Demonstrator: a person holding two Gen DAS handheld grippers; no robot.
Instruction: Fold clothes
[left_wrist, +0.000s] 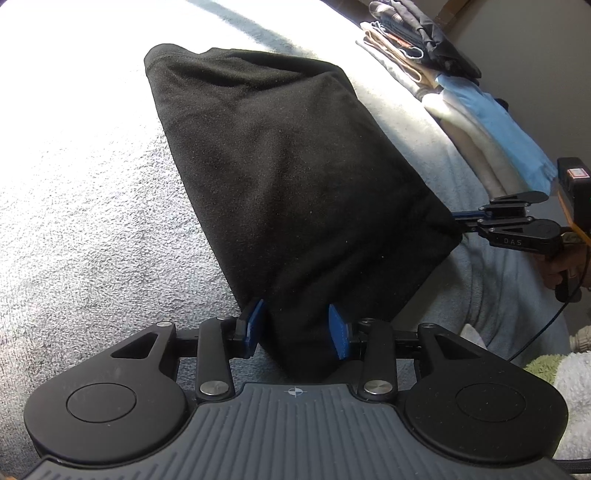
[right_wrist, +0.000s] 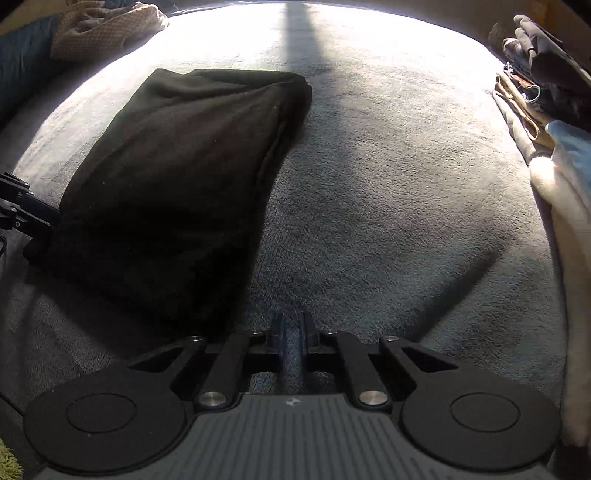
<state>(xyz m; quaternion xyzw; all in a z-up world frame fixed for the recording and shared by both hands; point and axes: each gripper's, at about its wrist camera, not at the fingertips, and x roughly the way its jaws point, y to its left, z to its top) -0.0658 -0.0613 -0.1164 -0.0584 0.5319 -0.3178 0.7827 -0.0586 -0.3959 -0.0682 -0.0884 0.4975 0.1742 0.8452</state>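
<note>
A black folded garment (left_wrist: 288, 177) lies on the grey fleece blanket (left_wrist: 74, 206). My left gripper (left_wrist: 297, 328) has its blue pads on either side of the garment's near corner, which sits between them; the jaws stand fairly wide. In the right wrist view the garment (right_wrist: 177, 177) lies to the left. My right gripper (right_wrist: 291, 332) is nearly shut with nothing between its fingers, just right of the garment's near edge. It also shows in the left wrist view (left_wrist: 461, 218), at the garment's right corner.
A stack of folded clothes (left_wrist: 443, 66) in black, beige and light blue lies along the right edge, also in the right wrist view (right_wrist: 546, 122). A patterned beige cloth (right_wrist: 103, 26) lies at the far left. A green fuzzy item (left_wrist: 543, 365) sits near right.
</note>
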